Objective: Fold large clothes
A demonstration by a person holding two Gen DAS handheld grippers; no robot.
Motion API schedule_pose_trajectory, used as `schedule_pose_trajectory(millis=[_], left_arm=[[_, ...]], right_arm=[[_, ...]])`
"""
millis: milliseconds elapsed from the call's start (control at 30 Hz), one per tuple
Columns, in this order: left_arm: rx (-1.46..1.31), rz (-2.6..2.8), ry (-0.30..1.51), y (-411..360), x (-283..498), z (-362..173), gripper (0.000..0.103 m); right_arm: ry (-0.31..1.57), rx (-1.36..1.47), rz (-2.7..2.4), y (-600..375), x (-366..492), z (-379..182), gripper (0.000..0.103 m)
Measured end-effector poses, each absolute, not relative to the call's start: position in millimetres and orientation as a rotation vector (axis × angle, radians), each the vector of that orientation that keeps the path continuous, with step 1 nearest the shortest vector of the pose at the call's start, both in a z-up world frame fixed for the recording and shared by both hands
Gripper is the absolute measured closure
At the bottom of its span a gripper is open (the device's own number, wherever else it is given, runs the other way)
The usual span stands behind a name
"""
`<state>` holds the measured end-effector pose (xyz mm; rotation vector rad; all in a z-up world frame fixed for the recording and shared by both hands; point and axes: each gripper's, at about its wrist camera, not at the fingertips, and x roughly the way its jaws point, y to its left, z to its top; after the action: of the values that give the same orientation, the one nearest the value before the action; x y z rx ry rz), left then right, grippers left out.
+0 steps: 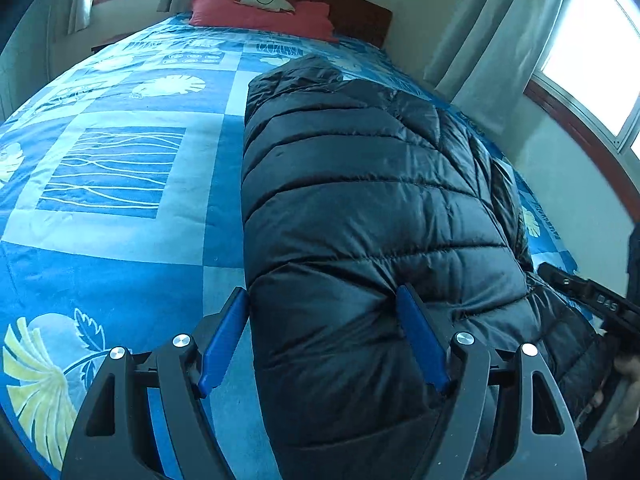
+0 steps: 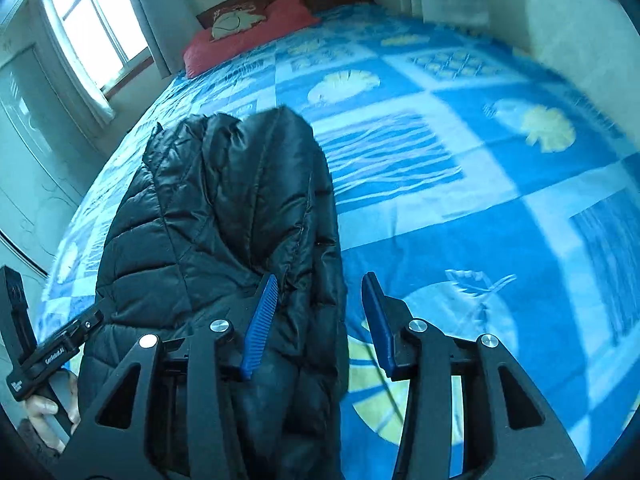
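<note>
A black quilted puffer jacket [image 1: 360,208] lies lengthwise on the bed, folded into a long narrow bundle; it also shows in the right wrist view [image 2: 224,208]. My left gripper [image 1: 322,304] is open at the jacket's near end, its left edge between the blue pads, not pinched. My right gripper [image 2: 320,292] is open at the jacket's near right edge, with the edge between its blue pads. The other gripper's black body shows at the right edge of the left wrist view [image 1: 592,300] and at the left edge of the right wrist view [image 2: 52,344].
The bed has a blue patterned bedspread [image 1: 120,168] with leaf prints. A red pillow [image 1: 260,14] lies by the wooden headboard [image 1: 352,8]. Windows and curtains [image 1: 488,36] flank the bed. A wall runs close along the bed's side.
</note>
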<state>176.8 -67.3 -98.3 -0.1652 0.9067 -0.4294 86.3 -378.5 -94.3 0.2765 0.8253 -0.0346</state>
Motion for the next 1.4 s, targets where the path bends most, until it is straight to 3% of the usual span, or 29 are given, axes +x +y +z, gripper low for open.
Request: schedule_pose_trajectory(millis=[133, 267, 467, 667, 900, 1167, 1400], left_arm=[[-0.181, -0.414, 0.854, -55.3, 155.1, -83.2, 0.029], [-0.217, -0.414, 0.831, -43.5, 140.5, -77.4, 0.029], [-0.188, -0.455, 0.898, -67.5, 148.7, -97.5, 0.028], [-0.082, -0.421, 0.88, -96.6, 154.2, -115.5, 0.027], [-0.132, -0.445, 0.916, -79.5, 153.6, -100.3, 0.028], [-0.099, -0.425, 0.78, -79.1, 178.9, -62.5, 0.028], [-0.107, -0.412, 0.804, -104.7, 221.2, -69.8, 0.027]], right_arm=[[0.759, 0.253, 0.038, -351.3, 55.5, -69.6, 0.073], [0.759, 0.183, 0.132, -316.8, 50.7, -69.5, 0.076], [0.882, 0.116, 0.052, -318.2, 65.0, -128.6, 0.076], [0.843, 0.189, 0.053, -332.5, 66.4, -160.2, 0.076], [0.864, 0.194, 0.042, -324.6, 58.1, -137.8, 0.075], [0.744, 0.225, 0.077, -326.7, 95.3, -72.6, 0.069], [0.748, 0.209, 0.067, -331.5, 165.2, -87.7, 0.069]])
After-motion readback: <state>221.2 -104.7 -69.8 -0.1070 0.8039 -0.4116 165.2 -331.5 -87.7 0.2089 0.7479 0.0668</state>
